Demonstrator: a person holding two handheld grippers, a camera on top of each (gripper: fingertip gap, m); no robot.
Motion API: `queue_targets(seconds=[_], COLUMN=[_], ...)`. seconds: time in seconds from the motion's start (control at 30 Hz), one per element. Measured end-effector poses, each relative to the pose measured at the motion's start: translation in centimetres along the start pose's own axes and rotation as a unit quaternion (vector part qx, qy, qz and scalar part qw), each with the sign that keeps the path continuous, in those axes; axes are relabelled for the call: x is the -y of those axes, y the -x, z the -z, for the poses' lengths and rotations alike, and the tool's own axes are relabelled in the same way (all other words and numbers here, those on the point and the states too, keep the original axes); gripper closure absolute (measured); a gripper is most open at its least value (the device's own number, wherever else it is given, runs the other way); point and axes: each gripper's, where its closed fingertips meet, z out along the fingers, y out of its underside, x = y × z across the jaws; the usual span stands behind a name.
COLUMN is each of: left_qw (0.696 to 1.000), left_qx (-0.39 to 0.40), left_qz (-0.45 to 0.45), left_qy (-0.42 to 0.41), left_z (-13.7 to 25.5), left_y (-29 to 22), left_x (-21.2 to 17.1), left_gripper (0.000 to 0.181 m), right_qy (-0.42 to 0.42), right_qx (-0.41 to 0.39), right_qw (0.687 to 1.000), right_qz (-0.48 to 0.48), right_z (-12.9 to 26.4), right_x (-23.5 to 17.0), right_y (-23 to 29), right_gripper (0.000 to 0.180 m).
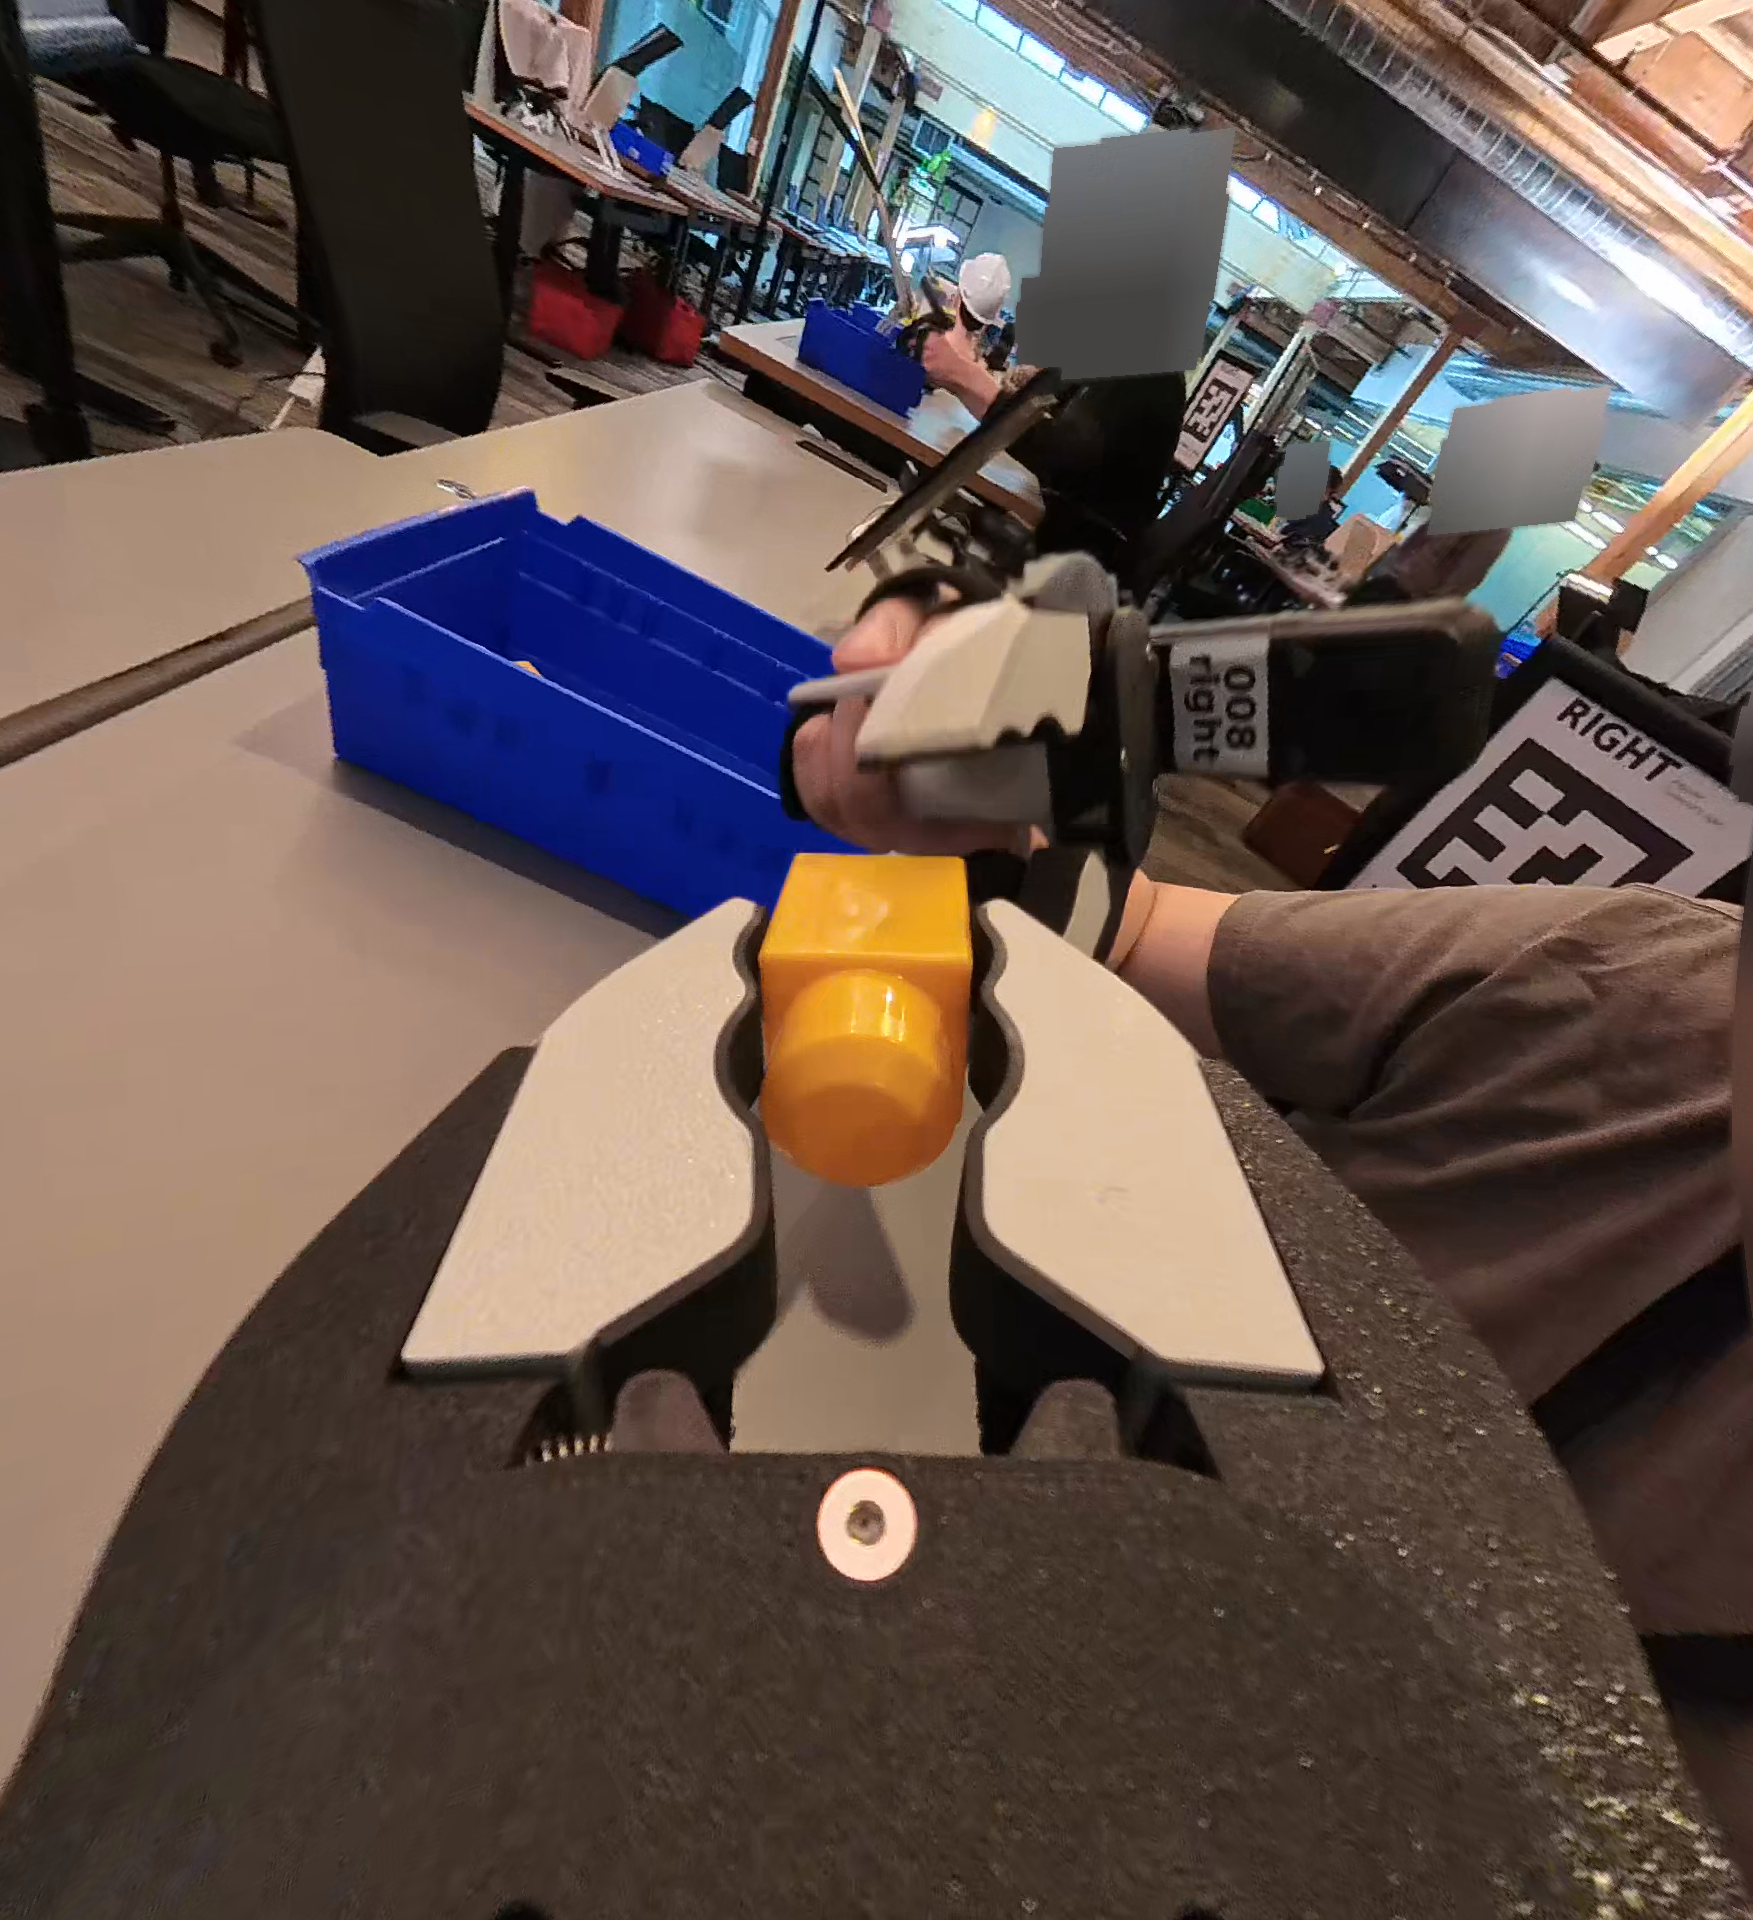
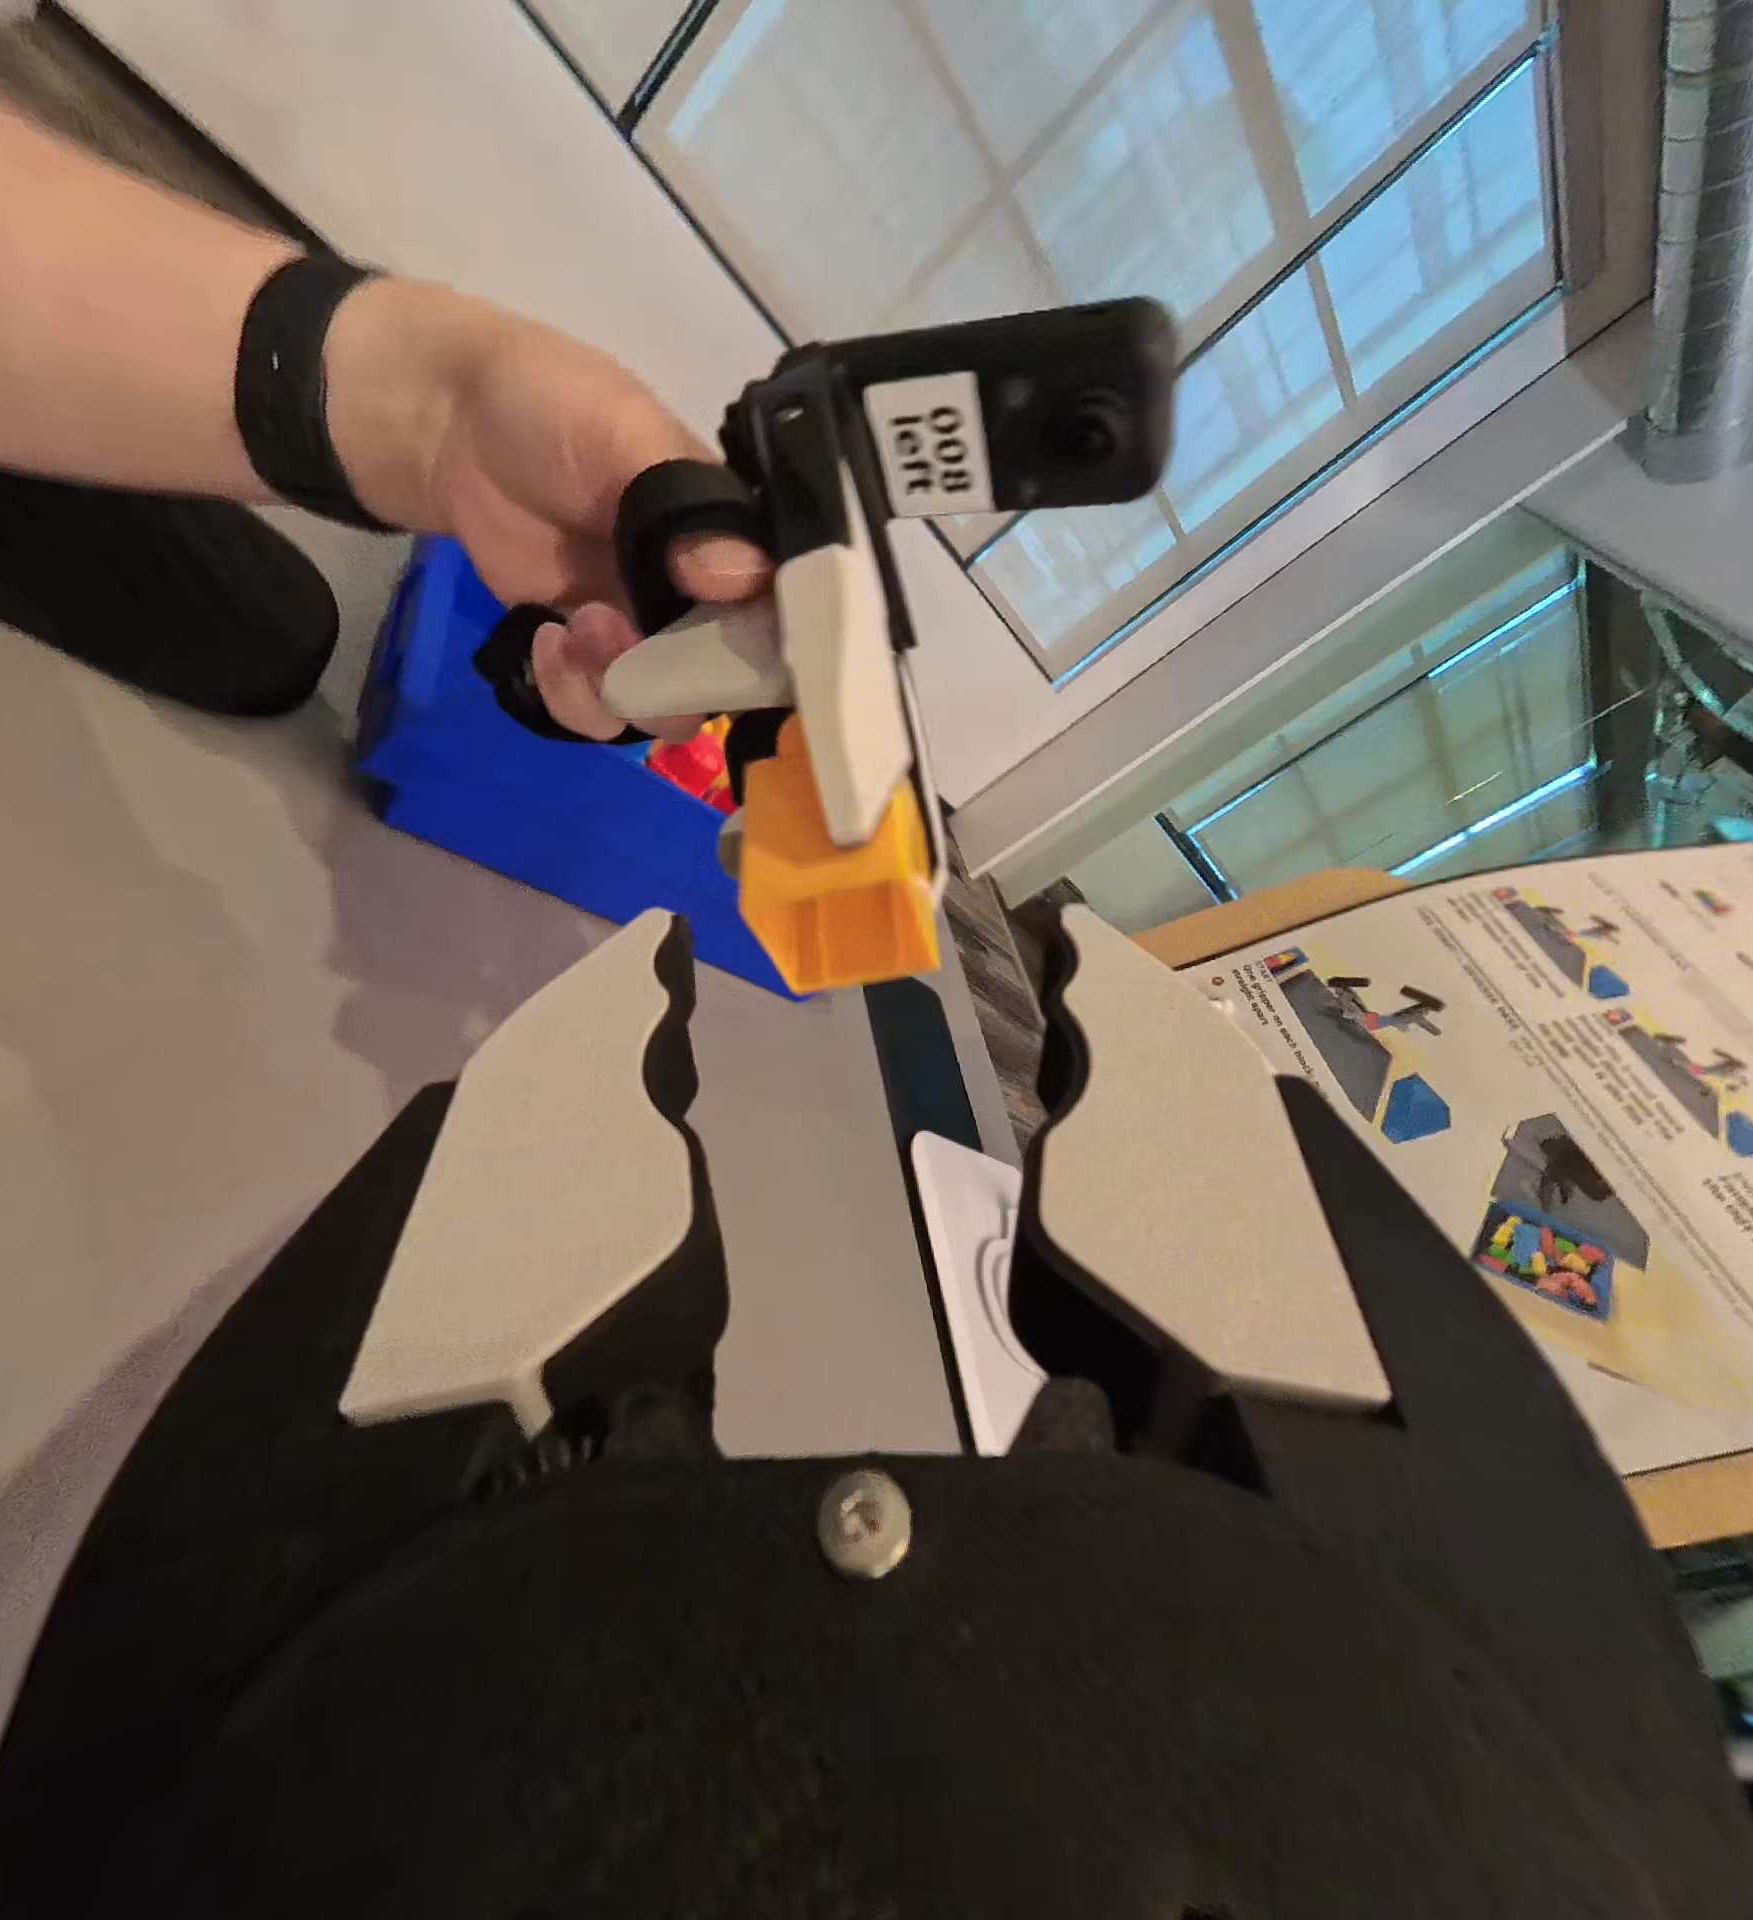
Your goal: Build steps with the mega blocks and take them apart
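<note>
My left gripper [image 1: 867, 925] is shut on an orange mega block [image 1: 867, 997], held above the grey table [image 1: 176, 1039] with its stud pointing back at the camera. The right wrist view shows the same block [image 2: 836, 914] in the left gripper [image 2: 830, 821], hollow underside facing me. My right gripper [image 2: 867, 935] is open and empty, just below and in front of that block. In the left wrist view the right gripper [image 1: 841, 727] is held sideways above the block. A blue bin [image 1: 560, 675] sits behind; in the right wrist view the bin [image 2: 508, 769] shows red and yellow blocks [image 2: 690, 764] inside.
An instruction sheet [image 2: 1578, 1122] on a brown board lies at the right of the table. A white card [image 2: 976, 1278] lies near the table's edge. A person's sleeve [image 1: 1474, 1091] is at the right. Windows and other desks fill the background. Only a small space, under 4 cm, lies between the two pairs of fingers.
</note>
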Motion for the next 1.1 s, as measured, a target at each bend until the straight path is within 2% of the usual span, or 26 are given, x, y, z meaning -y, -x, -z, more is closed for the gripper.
queue_targets(seconds=[0.03, 0.1, 0.17, 0.2, 0.27, 0.33, 0.4, 0.43, 0.5, 0.53, 0.57, 0.67, 0.7, 0.77, 0.87, 0.93, 1.0, 1.1], left_qw=[1.000, 1.000, 1.000, 1.000, 0.997, 0.983, 0.950, 0.920, 0.844, 0.827, 0.829, 0.864, 0.865, 0.848, 0.815, 0.800, 0.785, 0.753], left_qx=[-0.006, -0.015, -0.009, 0.004, 0.066, 0.157, 0.270, 0.349, 0.498, 0.524, 0.518, 0.442, 0.423, 0.414, 0.420, 0.433, 0.448, 0.474], left_qz=[0.002, 0.013, 0.011, -0.001, -0.040, -0.086, -0.117, -0.117, -0.089, -0.057, -0.016, 0.088, 0.116, 0.151, 0.160, 0.159, 0.162, 0.156], left_qy=[0.003, 0.005, 0.004, 0.003, -0.006, 0.027, 0.100, 0.135, 0.181, 0.196, 0.208, 0.225, 0.243, 0.294, 0.366, 0.385, 0.397, 0.429], left_z=[-0.3, -0.6, 0.2, 1.2, 4.3, 8.4, 13.2, 16.4, 23.0, 25.0, 25.8, 25.0, 24.7, 24.3, 23.6, 22.9, 22.4, 22.2], left_y=[-0.3, -0.6, -0.5, -0.2, 0.9, 2.5, 4.6, 6.2, 8.9, 9.4, 9.6, 9.5, 9.5, 9.8, 10.3, 11.1, 11.7, 12.4], left_x=[-0.2, -0.2, 0.4, 1.0, 2.4, 2.7, 1.4, 0.7, -0.6, -1.7, -2.9, -5.9, -7.0, -9.2, -11.4, -11.8, -12.2, -12.9], left_gripper=[0.144, 0.143, 0.120, 0.116, 0.117, 0.122, 0.126, 0.133, 0.136, 0.136, 0.135, 0.135, 0.135, 0.135, 0.125, 0.122, 0.121, 0.118], right_qy=[-0.001, -0.004, 0.004, 0.014, 0.050, 0.124, 0.231, 0.279, 0.363, 0.396, 0.422, 0.482, 0.499, 0.540, 0.569, 0.575, 0.576, 0.562], right_qx=[-0.002, -0.015, -0.039, -0.047, -0.070, -0.107, -0.155, -0.186, -0.207, -0.210, -0.206, -0.161, -0.149, -0.143, -0.139, -0.150, -0.160, -0.168], right_qw=[1.000, 0.999, 0.997, 0.997, 0.996, 0.986, 0.952, 0.926, 0.859, 0.819, 0.781, 0.687, 0.665, 0.632, 0.613, 0.604, 0.610, 0.627], right_qz=[0.014, 0.038, 0.059, 0.055, 0.020, -0.045, -0.129, -0.171, -0.296, -0.359, -0.411, -0.520, -0.535, -0.538, -0.529, -0.531, -0.521, -0.512], right_z=[-0.3, -0.3, 0.4, 1.1, 3.4, 7.0, 12.2, 15.4, 21.1, 23.5, 25.3, 27.7, 28.0, 28.5, 28.0, 27.8, 27.7, 27.2], right_x=[0.2, 0.4, 0.5, 0.3, -0.9, -4.2, -9.2, -11.9, -17.3, -19.8, -22.0, -27.1, -28.5, -31.0, -33.5, -34.1, -34.0, -33.2], right_y=[0.5, 0.7, -0.5, -1.6, -5.0, -9.3, -13.1, -14.5, -14.7, -14.0, -12.9, -8.6, -7.5, -5.9, -4.8, -4.8, -5.4, -6.3], right_gripper=[0.115, 0.143, 0.144, 0.144, 0.144, 0.143, 0.143, 0.143, 0.144, 0.144, 0.144, 0.143, 0.143, 0.142, 0.142, 0.140, 0.133, 0.133])
